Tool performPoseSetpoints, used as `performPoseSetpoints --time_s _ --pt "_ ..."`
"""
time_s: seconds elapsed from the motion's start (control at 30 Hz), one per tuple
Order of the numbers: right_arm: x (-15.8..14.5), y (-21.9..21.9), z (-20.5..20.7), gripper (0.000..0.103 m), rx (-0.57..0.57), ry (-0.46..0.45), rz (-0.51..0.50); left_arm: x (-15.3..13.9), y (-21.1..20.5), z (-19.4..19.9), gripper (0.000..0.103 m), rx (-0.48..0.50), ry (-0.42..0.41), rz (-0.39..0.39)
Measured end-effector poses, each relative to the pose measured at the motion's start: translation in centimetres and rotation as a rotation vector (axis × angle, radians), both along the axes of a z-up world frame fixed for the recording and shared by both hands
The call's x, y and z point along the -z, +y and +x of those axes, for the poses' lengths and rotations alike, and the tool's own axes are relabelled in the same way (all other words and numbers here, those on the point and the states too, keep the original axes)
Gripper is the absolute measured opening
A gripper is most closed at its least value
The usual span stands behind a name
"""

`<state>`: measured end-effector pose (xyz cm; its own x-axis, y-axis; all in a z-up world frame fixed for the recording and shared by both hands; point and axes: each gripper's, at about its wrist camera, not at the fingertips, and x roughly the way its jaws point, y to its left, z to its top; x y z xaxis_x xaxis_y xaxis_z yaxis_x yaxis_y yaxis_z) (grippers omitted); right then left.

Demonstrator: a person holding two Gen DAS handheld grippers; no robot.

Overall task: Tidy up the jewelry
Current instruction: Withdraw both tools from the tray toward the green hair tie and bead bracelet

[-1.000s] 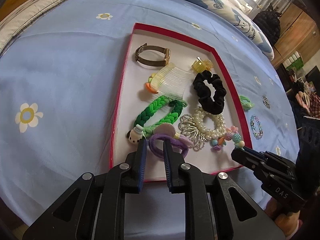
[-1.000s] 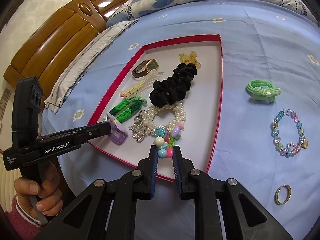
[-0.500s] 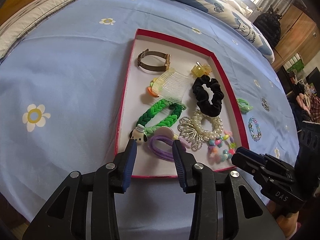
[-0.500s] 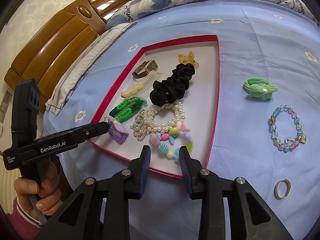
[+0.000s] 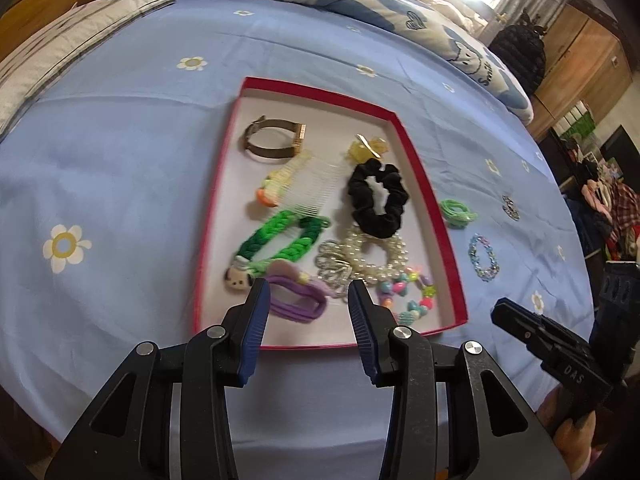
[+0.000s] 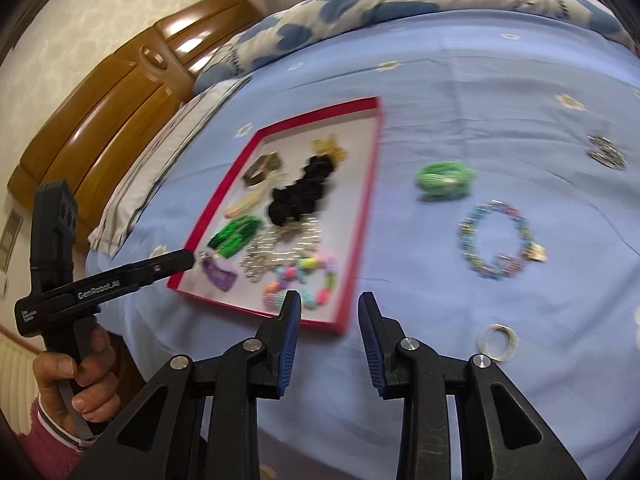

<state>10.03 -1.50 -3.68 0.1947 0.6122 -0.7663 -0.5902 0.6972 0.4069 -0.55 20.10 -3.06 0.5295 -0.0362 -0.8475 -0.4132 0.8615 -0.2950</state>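
Left wrist | left claw (image 5: pixel 307 298) opening, empty | purple elastic loop (image 5: pixel 296 307) beneath | right claw (image 6: pixel 328 312) parted, empty

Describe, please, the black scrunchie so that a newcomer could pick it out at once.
On the blue bedsheet lies a red-rimmed tray. The black scrunchie sits inside along the tray's right wall, below a yellow claw clip and above a pearl bracelet. It is the tray's only black, ruffled fabric loop.

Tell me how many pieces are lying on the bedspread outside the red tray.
4, as far as these views show: a green hair tie nearest the tray, a pastel bead bracelet beyond it, a ring by the right gripper, and a sparkly piece farthest out.
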Motion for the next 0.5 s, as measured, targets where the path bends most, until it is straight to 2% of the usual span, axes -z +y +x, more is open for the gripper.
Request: performPoseSetpoints --time_s 0.5 --pt "0.1 -8.6 2.2 0.036 0.208 0.004 -0.011 -1.0 -4.7 2.5 0.039 0.113 -0.012 0.011"
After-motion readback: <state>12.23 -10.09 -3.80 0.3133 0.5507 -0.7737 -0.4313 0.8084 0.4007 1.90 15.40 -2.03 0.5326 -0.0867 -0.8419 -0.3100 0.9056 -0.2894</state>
